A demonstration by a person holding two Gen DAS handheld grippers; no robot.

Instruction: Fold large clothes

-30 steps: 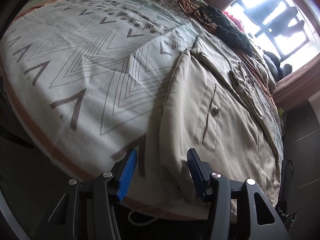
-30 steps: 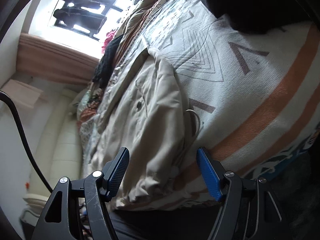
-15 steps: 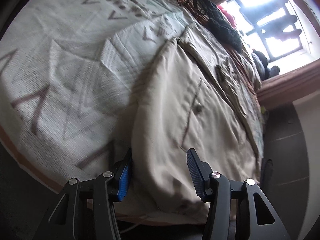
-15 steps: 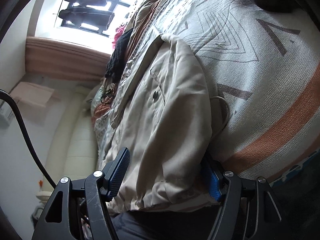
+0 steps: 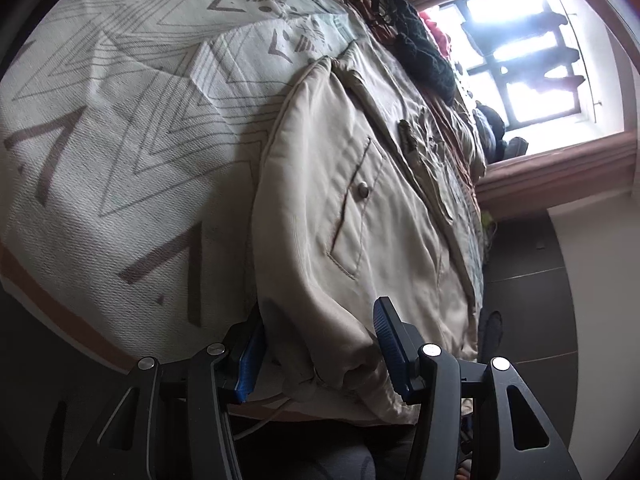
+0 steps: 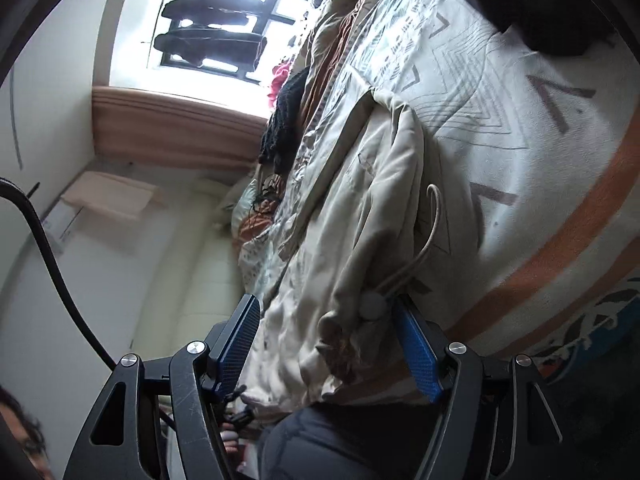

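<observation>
Clearly, left claw (image 5: 318, 350) half apart around beige jacket (image 5: 360, 208) hem, right claw (image 6: 326, 346) wide astride it.

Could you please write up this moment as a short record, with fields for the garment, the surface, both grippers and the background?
garment: beige jacket, laid flat, buttoned chest pocket facing up
surface: patterned bedspread with chevron print and orange border
left gripper: open, jacket hem bunched between its jaws
right gripper: open, hem and drawstring toggle between its jaws
background: dark knitted garment beyond the jacket, bright window
fold status: not yet started
</observation>
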